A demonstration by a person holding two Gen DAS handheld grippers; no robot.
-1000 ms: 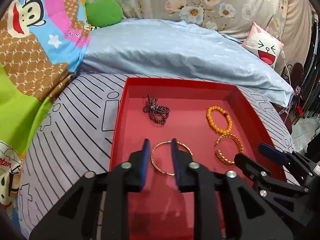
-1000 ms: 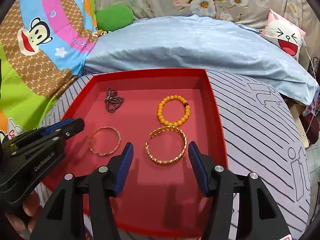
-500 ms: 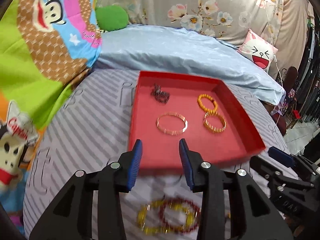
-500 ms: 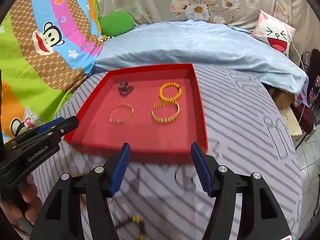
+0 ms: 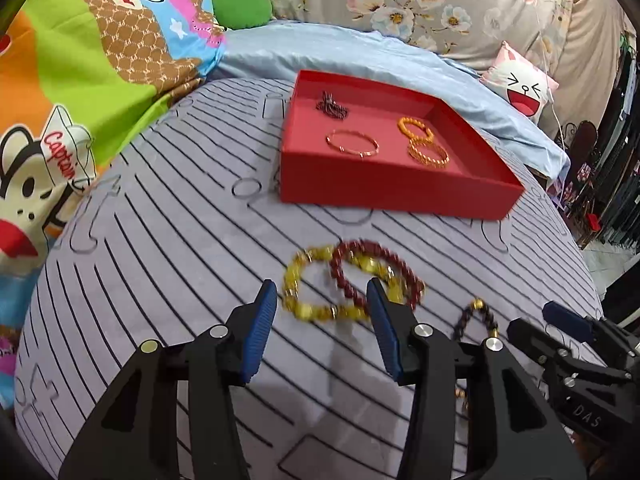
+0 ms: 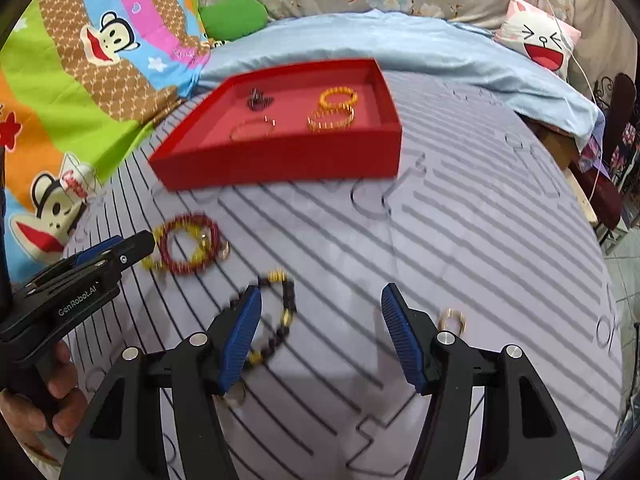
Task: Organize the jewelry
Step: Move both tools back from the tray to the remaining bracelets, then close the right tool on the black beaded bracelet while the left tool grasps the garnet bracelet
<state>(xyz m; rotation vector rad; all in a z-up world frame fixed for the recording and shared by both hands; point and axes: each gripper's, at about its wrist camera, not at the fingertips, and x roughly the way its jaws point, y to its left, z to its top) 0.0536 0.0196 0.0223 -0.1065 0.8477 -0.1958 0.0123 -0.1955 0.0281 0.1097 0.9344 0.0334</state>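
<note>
Jaws agape, only right view shows gold ring (image 6: 452,319) beside right gripper (image 6: 320,332).

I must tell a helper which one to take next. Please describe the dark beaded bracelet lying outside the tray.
Find the red tray on the striped cloth; nearer than it, the dark beaded bracelet lies at the right gripper. Unlike the overlapping red bracelet and yellow bracelet, it is black with gold spacers.

Four bracelets in tray (image 5: 384,196), three bracelets (image 5: 352,280) on sheet (image 5: 160,260) before it, pillow (image 5: 360,52) behind
</note>
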